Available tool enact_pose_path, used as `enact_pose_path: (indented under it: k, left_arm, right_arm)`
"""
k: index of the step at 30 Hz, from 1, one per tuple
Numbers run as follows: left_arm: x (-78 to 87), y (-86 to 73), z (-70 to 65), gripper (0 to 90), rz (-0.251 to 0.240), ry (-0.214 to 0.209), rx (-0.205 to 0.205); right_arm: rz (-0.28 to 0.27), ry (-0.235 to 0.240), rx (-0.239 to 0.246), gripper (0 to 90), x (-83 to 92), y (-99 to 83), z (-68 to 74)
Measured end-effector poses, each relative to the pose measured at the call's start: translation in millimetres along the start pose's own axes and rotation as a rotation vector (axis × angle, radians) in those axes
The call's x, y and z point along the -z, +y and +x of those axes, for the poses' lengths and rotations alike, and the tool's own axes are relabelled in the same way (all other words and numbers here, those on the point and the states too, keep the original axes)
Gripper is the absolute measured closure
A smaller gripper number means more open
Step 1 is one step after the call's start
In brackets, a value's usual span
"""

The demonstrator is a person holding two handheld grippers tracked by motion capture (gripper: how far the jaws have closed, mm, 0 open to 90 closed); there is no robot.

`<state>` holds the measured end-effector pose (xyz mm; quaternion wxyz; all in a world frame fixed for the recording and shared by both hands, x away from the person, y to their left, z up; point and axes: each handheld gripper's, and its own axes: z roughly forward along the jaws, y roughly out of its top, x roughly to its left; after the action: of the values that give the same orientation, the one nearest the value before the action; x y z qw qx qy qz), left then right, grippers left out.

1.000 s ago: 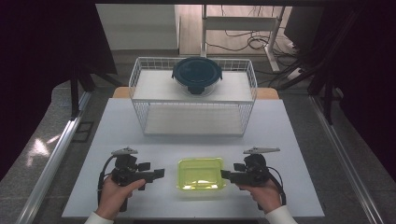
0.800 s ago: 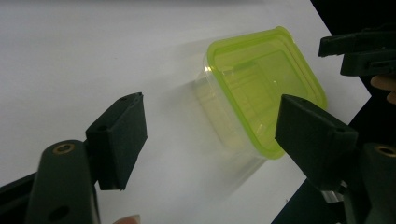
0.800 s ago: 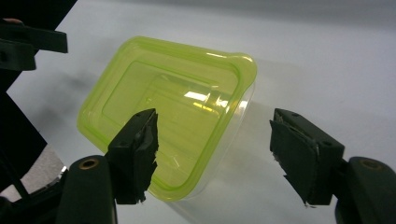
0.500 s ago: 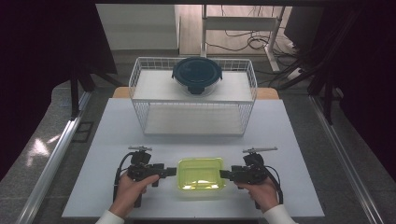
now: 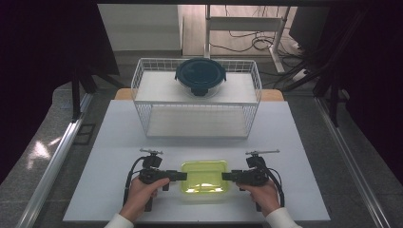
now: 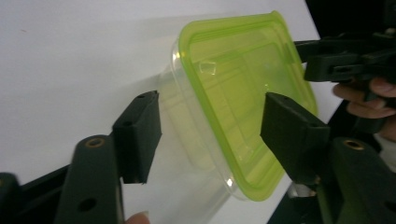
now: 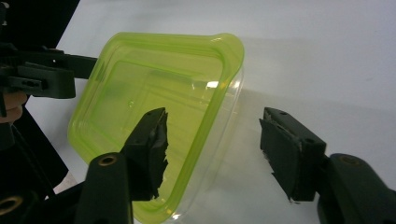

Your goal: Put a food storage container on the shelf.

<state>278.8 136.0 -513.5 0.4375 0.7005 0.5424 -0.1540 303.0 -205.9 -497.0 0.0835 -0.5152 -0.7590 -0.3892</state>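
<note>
Sitting on the white tabletop (image 5: pixel 119 142), the green-lidded container (image 5: pixel 204 180) is flanked by both grippers: left gripper (image 6: pixel 210 135) and right gripper (image 7: pixel 212 149) fingers closing in, not yet gripping.

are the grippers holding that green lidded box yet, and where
Not yet: the green-lidded box sits between the closing jaws of the left gripper and right gripper, at its ends, pads still apart.

Bright tabletop; surroundings dim (jaws blurred)
</note>
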Motion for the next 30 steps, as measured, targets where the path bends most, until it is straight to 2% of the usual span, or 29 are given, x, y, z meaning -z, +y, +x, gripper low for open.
enact_pose_path:
  k: [7,10,11,15,18,20,23,28,30]
  left_arm:
    - [-3.5,-1.3,4.9,53.7,0.015,-0.056,0.037]
    - [-5.4,-1.7,4.7,59.9,0.024,-0.052,0.041]
    - [-5.8,-1.9,4.7,59.9,0.028,-0.049,0.041]
    - [-5.8,-3.3,3.1,71.1,0.025,-0.012,0.047]
    - [-2.9,-4.0,0.9,74.5,0.011,-0.01,0.053]
    - [-0.3,-4.2,0.4,76.7,-0.003,-0.016,0.058]
    - [3.7,-4.2,-2.8,78.7,-0.013,-0.011,0.038]
    - [11.6,-3.8,-8.3,79.2,-0.038,-0.046,0.005]
    - [13.4,-4.1,-10.7,79.2,-0.043,-0.048,-0.001]
  right_arm:
    - [0.013,0.056,-0.039,54.5,-2.8,-0.8,-3.1]
    - [0.032,0.12,-0.079,61.2,-5.3,-2.0,-6.1]
    - [0.032,0.12,-0.079,61.2,-5.3,-2.0,-6.1]
    - [0.044,0.1,-0.082,70.2,-5.2,-3.2,-5.1]
    - [0.042,0.096,-0.089,74.2,-2.6,-3.9,-3.4]
    - [0.034,0.097,-0.08,75.6,0.0,-3.9,-1.5]
    - [0.015,0.107,-0.058,77.5,4.6,-3.6,2.4]
    - [-0.023,0.122,-0.018,77.8,14.1,-2.4,7.5]
    - [-0.035,0.128,-0.006,77.9,17.4,-2.0,8.7]
